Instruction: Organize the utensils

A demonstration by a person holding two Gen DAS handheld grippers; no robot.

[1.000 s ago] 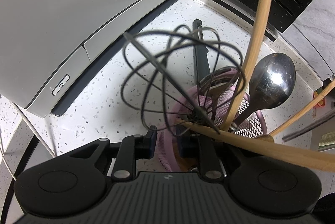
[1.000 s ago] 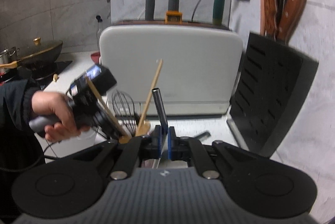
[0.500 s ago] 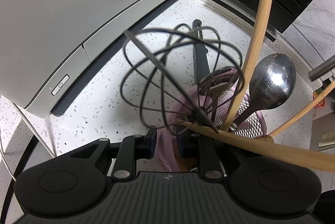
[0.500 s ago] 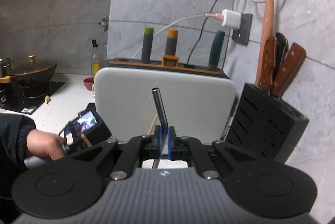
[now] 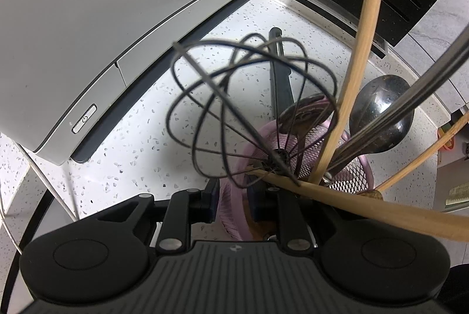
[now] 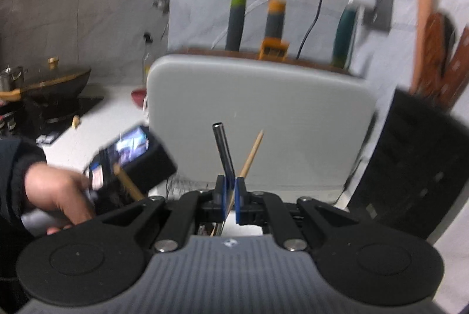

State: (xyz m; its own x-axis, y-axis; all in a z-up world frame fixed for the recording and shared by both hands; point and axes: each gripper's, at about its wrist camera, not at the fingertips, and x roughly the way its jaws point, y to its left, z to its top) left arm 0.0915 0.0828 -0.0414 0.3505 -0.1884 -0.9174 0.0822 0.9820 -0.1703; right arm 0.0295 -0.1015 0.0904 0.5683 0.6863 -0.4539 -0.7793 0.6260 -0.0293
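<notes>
While pinched upright, steel handle (image 6: 223, 148) between the right jaws.

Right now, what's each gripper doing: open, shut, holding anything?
Left gripper: fingers clamped on the rim of the pink mesh holder.
Right gripper: shut on a metal utensil handle.

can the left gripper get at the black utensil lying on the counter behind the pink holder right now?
Probably not: left gripper is clamped on the pink holder rim, and the whisk stands between it and the black utensil.
</notes>
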